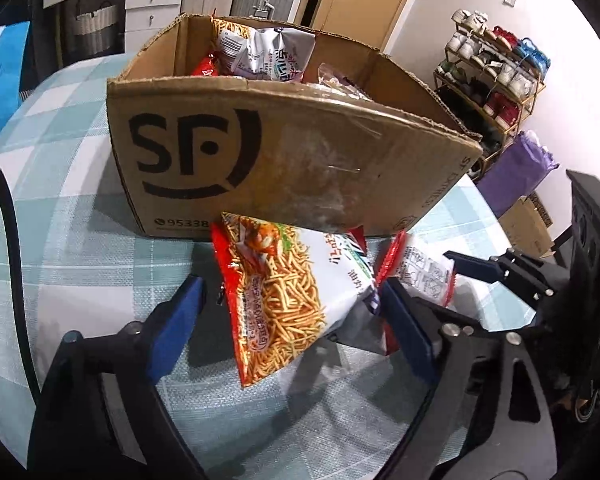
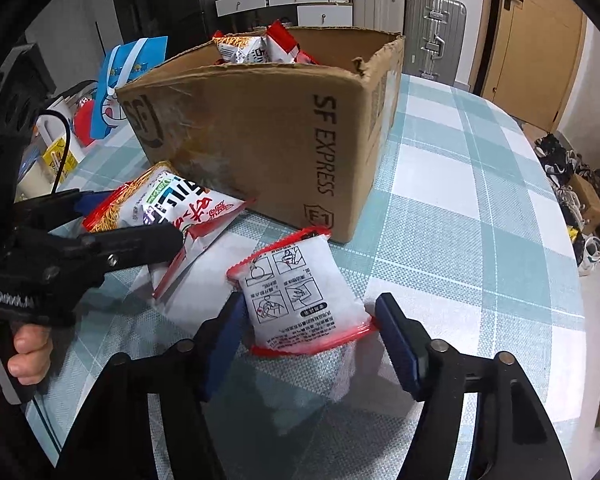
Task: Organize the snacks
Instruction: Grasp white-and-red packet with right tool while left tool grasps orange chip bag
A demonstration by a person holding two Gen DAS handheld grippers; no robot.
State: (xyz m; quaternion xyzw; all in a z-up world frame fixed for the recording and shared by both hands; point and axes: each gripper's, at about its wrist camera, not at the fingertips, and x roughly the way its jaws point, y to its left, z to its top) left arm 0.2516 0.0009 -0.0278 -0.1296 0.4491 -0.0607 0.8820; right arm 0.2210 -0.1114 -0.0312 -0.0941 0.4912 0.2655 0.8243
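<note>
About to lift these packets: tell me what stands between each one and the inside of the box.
Only the box's near wall. The noodle bag leans against it and the white packet lies just before its corner, so both must go up over the rim. Nothing else visible blocks them.

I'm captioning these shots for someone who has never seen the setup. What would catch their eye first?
The big brown cardboard box printed with a black SF logo, standing on the checked tablecloth with snack bags heaped inside. In front of it lie a red-edged bag picturing orange noodle sticks, between the left gripper jaws, and a small white red-rimmed packet, between the right gripper jaws.
</note>
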